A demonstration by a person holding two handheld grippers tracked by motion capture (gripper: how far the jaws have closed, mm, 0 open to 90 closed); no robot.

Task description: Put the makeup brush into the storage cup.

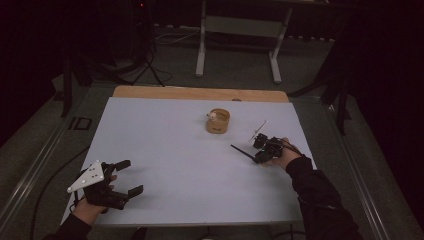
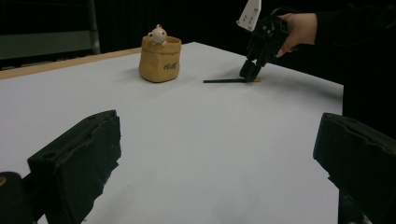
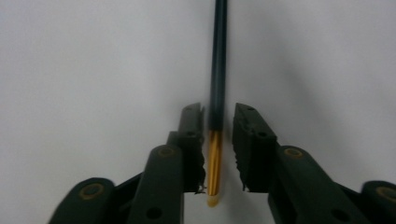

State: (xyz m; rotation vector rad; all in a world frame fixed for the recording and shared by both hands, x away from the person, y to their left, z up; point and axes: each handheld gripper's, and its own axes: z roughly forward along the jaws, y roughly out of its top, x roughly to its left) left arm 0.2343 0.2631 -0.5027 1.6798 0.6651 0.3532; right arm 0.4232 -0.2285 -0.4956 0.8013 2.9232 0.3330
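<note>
A dark pencil with a gold end [image 3: 218, 70] lies flat on the white table top [image 1: 175, 140] at the right. My right gripper [image 3: 218, 109] points down over its gold end, a jaw on either side and narrow gaps showing, so it is open. The high view has that gripper [image 1: 260, 159] at the pencil's [image 1: 243, 152] near end. From the left gripper view the right gripper [image 2: 250, 74] stands over the pencil [image 2: 224, 80]. My left gripper [image 1: 130, 176] rests at the front left, open wide with nothing between its fingers [image 2: 79, 158].
A tan pouch-like cup [image 1: 218, 122] with a small white figure [image 2: 158, 33] on its rim stands at the back middle. A wooden strip [image 1: 200, 93] borders the far edge. Beyond it stands a desk frame [image 1: 240, 25] on the dark floor.
</note>
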